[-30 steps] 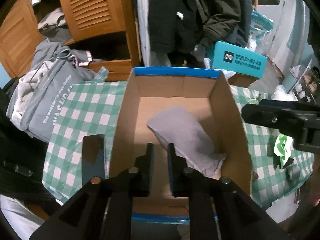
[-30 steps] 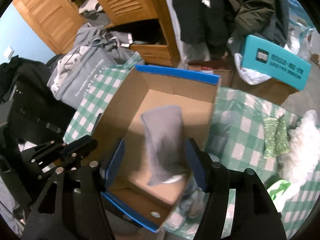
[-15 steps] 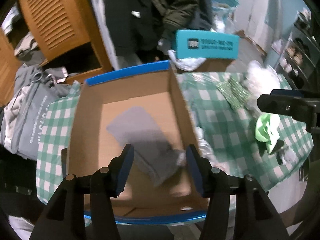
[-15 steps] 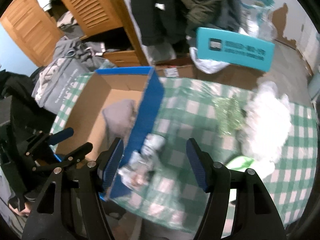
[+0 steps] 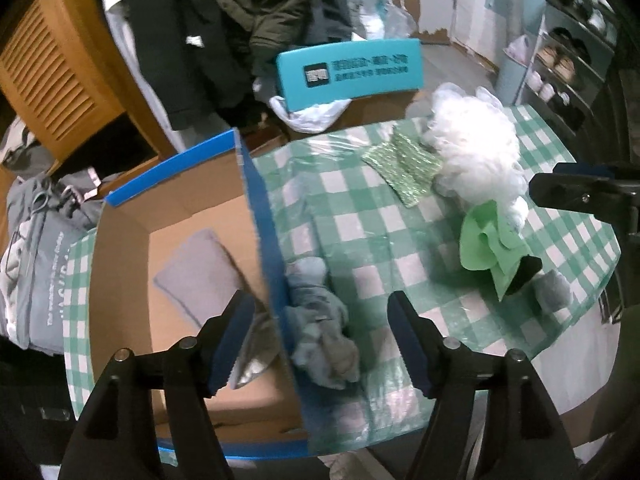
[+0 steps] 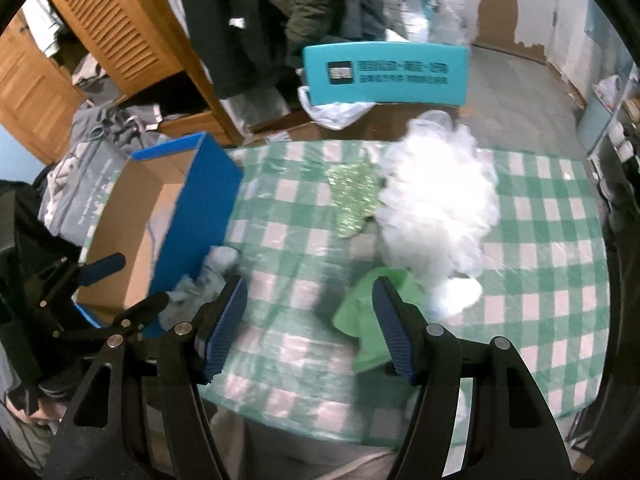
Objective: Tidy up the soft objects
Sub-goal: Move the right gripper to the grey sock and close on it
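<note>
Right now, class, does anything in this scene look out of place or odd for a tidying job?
Yes. Only the grey cloth lies inside the cardboard box. A crumpled pale blue cloth sits outside against the box's blue wall, and the green cloth, white fluff and sparkly green pad are scattered over the checked tablecloth.

**Soft things, in the box and out**

A grey folded cloth [image 5: 200, 268] lies flat on the floor of the blue-rimmed cardboard box [image 5: 256, 196] at the table's left edge. A crumpled pale-blue rag [image 5: 320, 320] lies on the checked table, touching the box's right wall. A white fluffy heap [image 6: 436, 204] sits toward the far edge, with a glittery green cloth [image 6: 354, 196] just left of it and a bright green cloth [image 6: 368, 316] on its near side.
</note>
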The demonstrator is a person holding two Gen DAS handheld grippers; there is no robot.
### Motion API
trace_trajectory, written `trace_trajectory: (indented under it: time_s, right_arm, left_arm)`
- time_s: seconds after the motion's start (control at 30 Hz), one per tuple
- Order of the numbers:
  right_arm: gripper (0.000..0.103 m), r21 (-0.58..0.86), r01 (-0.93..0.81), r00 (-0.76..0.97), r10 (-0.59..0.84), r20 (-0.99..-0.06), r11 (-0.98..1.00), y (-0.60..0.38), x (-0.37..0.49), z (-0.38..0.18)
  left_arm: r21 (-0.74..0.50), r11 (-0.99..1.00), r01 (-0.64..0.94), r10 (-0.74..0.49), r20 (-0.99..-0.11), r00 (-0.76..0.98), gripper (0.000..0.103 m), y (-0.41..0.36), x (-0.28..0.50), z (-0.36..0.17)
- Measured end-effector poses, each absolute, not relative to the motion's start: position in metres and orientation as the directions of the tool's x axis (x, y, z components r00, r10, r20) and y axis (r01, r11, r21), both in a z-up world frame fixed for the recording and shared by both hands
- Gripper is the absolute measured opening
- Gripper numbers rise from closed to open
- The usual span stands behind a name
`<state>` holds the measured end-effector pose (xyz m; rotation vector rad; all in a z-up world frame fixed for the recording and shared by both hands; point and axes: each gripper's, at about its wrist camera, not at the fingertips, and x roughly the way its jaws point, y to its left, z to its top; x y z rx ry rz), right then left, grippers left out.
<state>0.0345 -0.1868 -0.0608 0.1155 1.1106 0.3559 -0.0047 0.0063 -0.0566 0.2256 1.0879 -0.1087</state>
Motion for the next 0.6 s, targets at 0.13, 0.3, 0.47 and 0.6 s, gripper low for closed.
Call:
trace_trajectory:
  time_s: [0.13,0.3,0.47,0.6]
  right_arm:
    - [0.065,0.259,-0.204,0.394,0.321,-0.861,0.944,-0.205,0.03,-0.067]
    - [0.065,0.239,-0.177,0.386,0.29,-0.876,0.955,-0.225,0.027,-0.079]
    - [0.065,0.218,-0.138,0.363,0.254,-0.896,0.966,-0.248,0.023,-0.098]
    - [0.065,0.211,-0.116,0.329,0.238,-0.914,0.97,-0.262,0.018,-0.115]
  left_arm:
    - [0.116,0.968,0.223,0.003,-0.893,0.45,0.08,-0.011,-0.003,-0.06]
    - [0.092,0.96,0.264,-0.03,-0.904,0.426,0.081,-0.033,0.001,-0.067]
    - [0.087,0.948,0.306,-0.042,-0.919,0.393,0.081,-0.057,0.006,-0.08]
    - [0.084,0.938,0.336,-0.047,-0.931,0.362,0.081,-0.073,0.01,-0.092]
